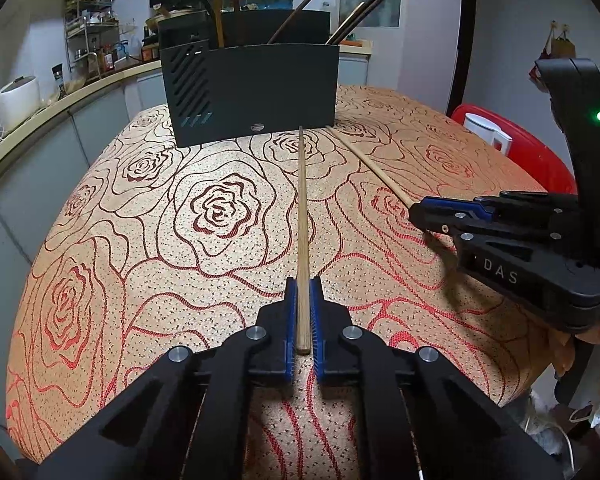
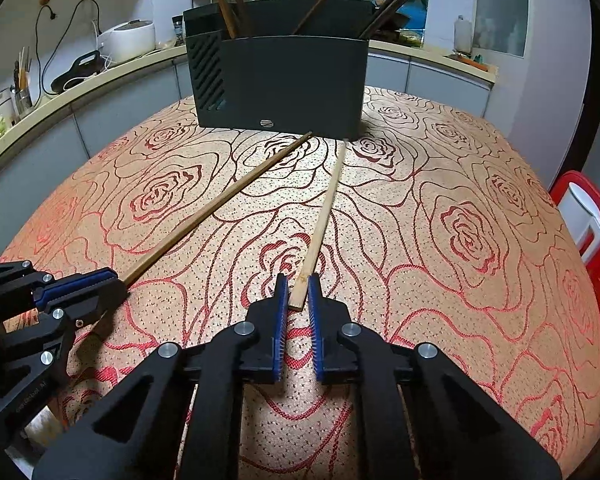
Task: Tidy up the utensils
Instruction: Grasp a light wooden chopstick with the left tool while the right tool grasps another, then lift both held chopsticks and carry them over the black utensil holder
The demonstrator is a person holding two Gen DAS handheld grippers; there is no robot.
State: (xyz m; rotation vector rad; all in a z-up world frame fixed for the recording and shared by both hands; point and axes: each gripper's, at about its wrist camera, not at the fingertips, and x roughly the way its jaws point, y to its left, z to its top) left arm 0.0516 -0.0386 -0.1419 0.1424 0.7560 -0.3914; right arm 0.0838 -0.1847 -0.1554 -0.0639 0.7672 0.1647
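Note:
A dark utensil holder [image 1: 256,92] stands at the far side of the table, with several dark chopsticks leaning in it; it also shows in the right wrist view [image 2: 288,80]. Two wooden chopsticks lie on the rose-patterned cloth, tips toward the holder. My left gripper [image 1: 303,286] has its jaws narrowly apart around the near end of the darker chopstick [image 1: 302,216], which shows in the right wrist view too [image 2: 220,204]. My right gripper [image 2: 298,282] straddles the near end of the paler chopstick [image 2: 324,208], with small gaps on both sides; the left wrist view also shows it [image 1: 414,210].
The table [image 1: 140,208] is round with a rose-patterned cloth. A red stool with a white jug [image 1: 488,132] stands off its right edge. A kitchen counter with a rice cooker [image 2: 128,40] and shelves curves behind.

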